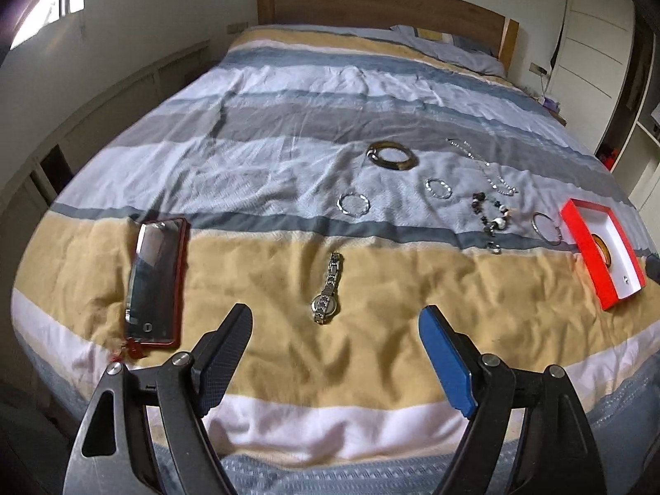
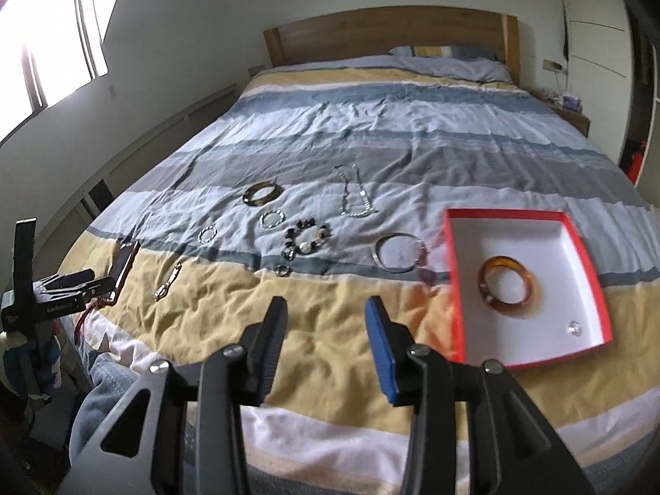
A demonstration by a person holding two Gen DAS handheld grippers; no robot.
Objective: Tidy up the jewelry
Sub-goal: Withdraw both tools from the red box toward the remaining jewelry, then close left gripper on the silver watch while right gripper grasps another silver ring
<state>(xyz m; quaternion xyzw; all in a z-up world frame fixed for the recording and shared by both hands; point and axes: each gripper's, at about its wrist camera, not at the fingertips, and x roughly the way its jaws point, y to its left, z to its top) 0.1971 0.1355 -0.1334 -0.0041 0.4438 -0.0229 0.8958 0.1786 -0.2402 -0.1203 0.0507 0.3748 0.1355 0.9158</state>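
My left claw (image 1: pixel 335 324): jaws wide, empty, watch (image 1: pixel 328 288) just ahead between the fingers. My right claw (image 2: pixel 326 315): jaws wide, empty; red box (image 2: pixel 456 272) ahead to its right holding an amber bangle (image 2: pixel 510 284), beaded bracelet (image 2: pixel 305 237) ahead

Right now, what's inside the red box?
The red box holds an amber bangle lying flat and a small clear ring-like piece near the front corner. The floor under the bangle's band is hidden.

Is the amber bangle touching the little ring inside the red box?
Apart. The right wrist view shows white box floor between the amber bangle and the small ring.
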